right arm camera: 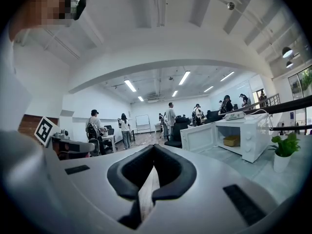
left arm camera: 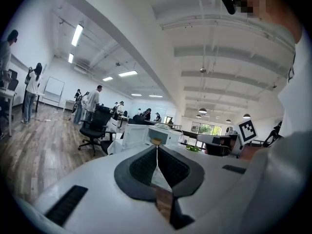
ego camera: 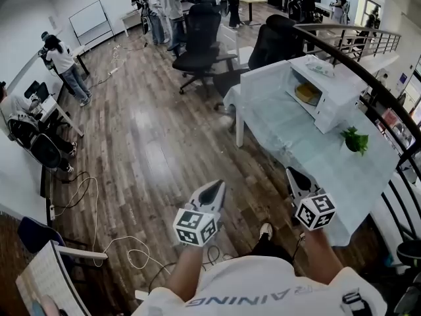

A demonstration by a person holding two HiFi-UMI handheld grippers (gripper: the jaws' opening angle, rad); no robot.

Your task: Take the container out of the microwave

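Observation:
A white microwave stands on a table covered in pale cloth, its door swung open to the left. A yellow container sits inside; the right gripper view shows it too. My left gripper and right gripper hang well short of the microwave, near the table's front end. Both point forward with nothing between their jaws. The left gripper's jaws stand together, and so do the right gripper's.
A small potted plant stands on the table between me and the microwave. Black office chairs stand beyond the table on the wooden floor. Cables lie at the left. A dark railing runs along the right. Several people stand far off.

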